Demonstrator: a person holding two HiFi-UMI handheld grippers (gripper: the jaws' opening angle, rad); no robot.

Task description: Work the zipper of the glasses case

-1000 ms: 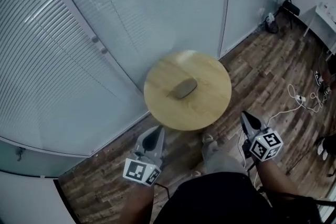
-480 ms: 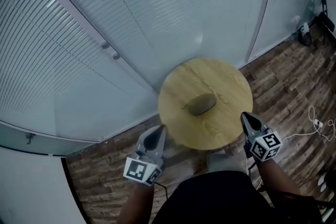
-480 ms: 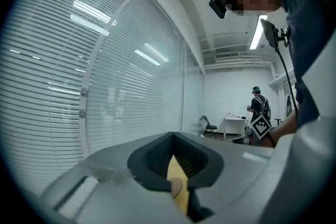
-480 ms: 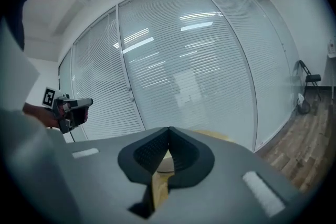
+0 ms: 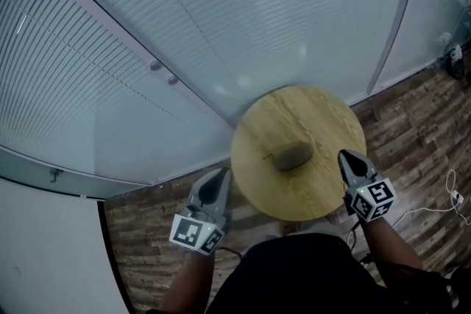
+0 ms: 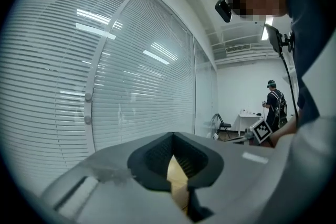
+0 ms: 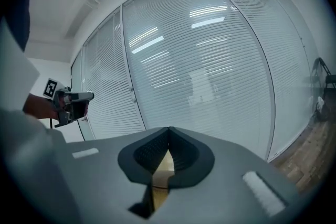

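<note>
though closed, right tool (image 5: 344,157) near case (image 5: 293,155)

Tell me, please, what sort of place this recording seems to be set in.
Most likely an office or lab room: glass partition walls with slatted blinds, wood-pattern flooring, and a small round wooden table; a folding chair and white desk stand at the far end.

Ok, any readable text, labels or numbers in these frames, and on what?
None readable.
Left marker cube: a black-and-white square pattern, no letters or digits.
Right marker cube: the same kind of pattern, no text.
Glasses case: too small to show any print.
</note>
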